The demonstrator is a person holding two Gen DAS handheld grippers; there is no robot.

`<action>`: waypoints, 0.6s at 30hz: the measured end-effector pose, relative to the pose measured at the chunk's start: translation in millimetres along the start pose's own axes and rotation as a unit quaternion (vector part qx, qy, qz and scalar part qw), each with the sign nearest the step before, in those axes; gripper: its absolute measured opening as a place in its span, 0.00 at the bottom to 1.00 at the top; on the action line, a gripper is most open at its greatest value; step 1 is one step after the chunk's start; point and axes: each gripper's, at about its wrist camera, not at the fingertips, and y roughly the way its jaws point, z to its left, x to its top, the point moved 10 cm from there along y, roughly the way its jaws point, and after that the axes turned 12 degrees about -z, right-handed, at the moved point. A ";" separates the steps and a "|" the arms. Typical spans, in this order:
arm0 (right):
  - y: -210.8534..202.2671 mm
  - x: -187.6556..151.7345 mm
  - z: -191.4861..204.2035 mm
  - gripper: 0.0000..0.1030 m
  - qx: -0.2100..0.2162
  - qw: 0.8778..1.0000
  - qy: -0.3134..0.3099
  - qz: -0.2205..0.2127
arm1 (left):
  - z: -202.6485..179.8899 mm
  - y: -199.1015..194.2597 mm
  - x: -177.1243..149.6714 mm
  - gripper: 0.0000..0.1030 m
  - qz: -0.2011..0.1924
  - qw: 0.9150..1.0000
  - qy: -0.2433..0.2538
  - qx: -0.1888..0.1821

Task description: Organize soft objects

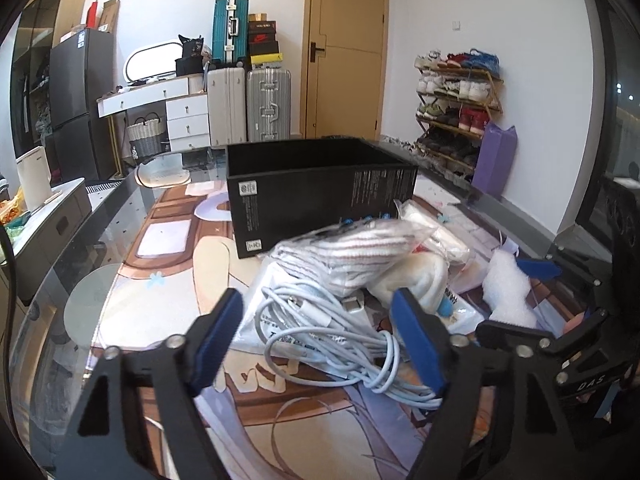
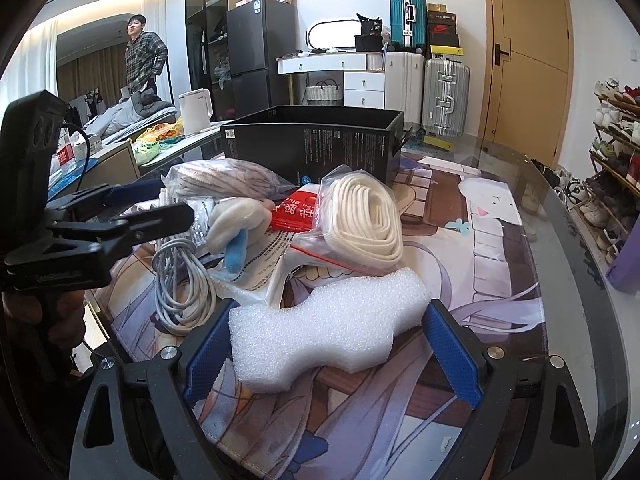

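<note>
A pile of soft things lies on the patterned mat in front of an open black box (image 1: 320,184), also in the right wrist view (image 2: 312,144). My left gripper (image 1: 320,312) is open over a coiled white cable (image 1: 320,332), its fingers either side of the coil. Behind it lie a bagged striped cloth (image 1: 352,252) and a cream plush (image 1: 416,280). My right gripper (image 2: 324,344) is open around a white foam block (image 2: 328,328), blue pads close to each end. A bagged cream strap roll (image 2: 368,220) and a red packet (image 2: 296,208) lie beyond the foam.
The glass table edge (image 2: 580,240) curves along the right, with a shoe rack (image 2: 616,152) and purple bag (image 1: 496,160) beyond. Suitcases (image 1: 248,104), a white desk and a door stand at the back. A person (image 2: 144,56) stands far left.
</note>
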 end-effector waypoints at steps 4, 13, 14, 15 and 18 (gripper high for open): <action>0.1 1.0 -1.0 0.90 -0.001 1.000 0.000 -0.001 | -1.3 2.5 -3.8 0.59 0.007 1.000 0.002 -0.002; -0.6 3.1 -2.7 0.90 -0.002 1.000 -0.003 -0.006 | 0.8 -1.1 1.7 0.47 -0.001 1.000 -0.013 -0.011; -0.8 3.7 -3.0 0.90 -0.003 1.000 -0.003 -0.007 | 1.1 -1.5 2.5 0.45 -0.002 1.000 -0.014 -0.011; -1.7 4.2 -3.2 0.90 -0.003 1.000 -0.002 -0.008 | 1.5 -2.1 3.1 0.44 -0.003 1.000 -0.015 -0.011; -2.4 6.6 -3.9 0.90 -0.004 1.000 -0.002 -0.012 | 1.6 -3.7 5.3 0.42 -0.006 1.000 -0.018 -0.013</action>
